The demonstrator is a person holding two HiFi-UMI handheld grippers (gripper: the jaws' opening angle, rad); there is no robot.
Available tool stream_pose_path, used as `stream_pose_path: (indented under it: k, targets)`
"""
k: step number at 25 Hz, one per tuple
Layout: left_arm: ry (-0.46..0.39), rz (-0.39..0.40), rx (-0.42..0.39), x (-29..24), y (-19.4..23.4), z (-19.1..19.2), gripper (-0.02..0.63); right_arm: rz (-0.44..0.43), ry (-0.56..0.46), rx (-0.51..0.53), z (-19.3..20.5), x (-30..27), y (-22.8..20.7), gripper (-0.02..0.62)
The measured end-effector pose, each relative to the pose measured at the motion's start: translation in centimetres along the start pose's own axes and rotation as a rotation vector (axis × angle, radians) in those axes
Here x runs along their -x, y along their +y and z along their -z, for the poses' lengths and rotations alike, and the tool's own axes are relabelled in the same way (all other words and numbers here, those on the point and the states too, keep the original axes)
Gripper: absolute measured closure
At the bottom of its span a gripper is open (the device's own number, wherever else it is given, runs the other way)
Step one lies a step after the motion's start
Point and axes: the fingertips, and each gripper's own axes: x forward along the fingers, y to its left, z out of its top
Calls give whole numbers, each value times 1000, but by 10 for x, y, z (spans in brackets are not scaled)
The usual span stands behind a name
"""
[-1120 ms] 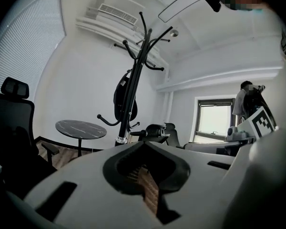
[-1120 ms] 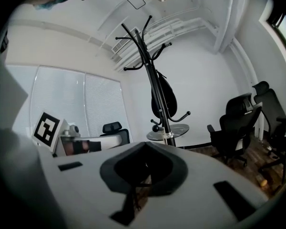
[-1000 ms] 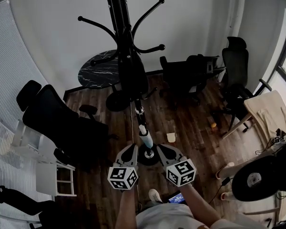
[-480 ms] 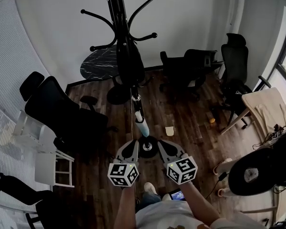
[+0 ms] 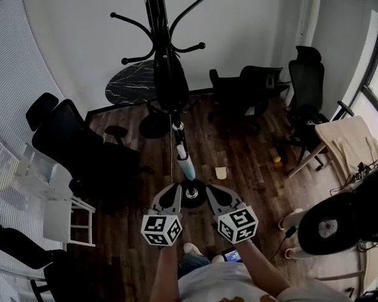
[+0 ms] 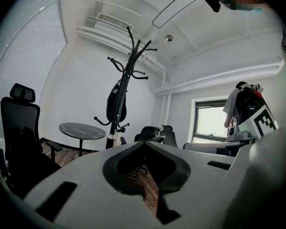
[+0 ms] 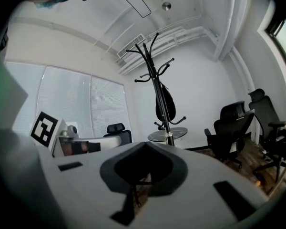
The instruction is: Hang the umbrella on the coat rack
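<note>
The black coat rack point(image 5: 159, 17) stands ahead of me, its curved hooks spread at the top and its round base point(image 5: 190, 194) on the wood floor. A folded black umbrella point(image 5: 171, 83) hangs against the pole below the hooks. It also shows as a dark bundle on the rack point(image 6: 117, 101) in the left gripper view and in the right gripper view point(image 7: 165, 104). My left gripper point(image 5: 169, 199) and right gripper point(image 5: 213, 199) sit side by side just in front of the base. Both are shut with nothing in them, well below the umbrella.
A round dark marble table point(image 5: 135, 87) stands behind the rack. Black office chairs crowd the left point(image 5: 82, 156) and the back right point(image 5: 246, 99). A small pale object point(image 5: 221, 172) lies on the floor right of the base. A cloth-draped chair point(image 5: 349, 146) is at the right.
The view has drifted slightly back and up, so the rack sits a little higher in the picture. Both grippers stay shut and empty near the base. The umbrella stays on the rack.
</note>
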Motion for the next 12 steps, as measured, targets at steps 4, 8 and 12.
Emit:
stream_pose_path:
  k: [4, 8, 12]
  targets:
    - [5, 5, 14, 3, -3, 2, 586, 11, 10, 21, 2, 4, -1, 584]
    - [2, 7, 8, 6, -5, 0, 586, 14, 8, 17, 2, 6, 0, 584]
    - [24, 4, 14, 8, -2, 5, 586, 15, 3, -1, 3, 5, 0, 584]
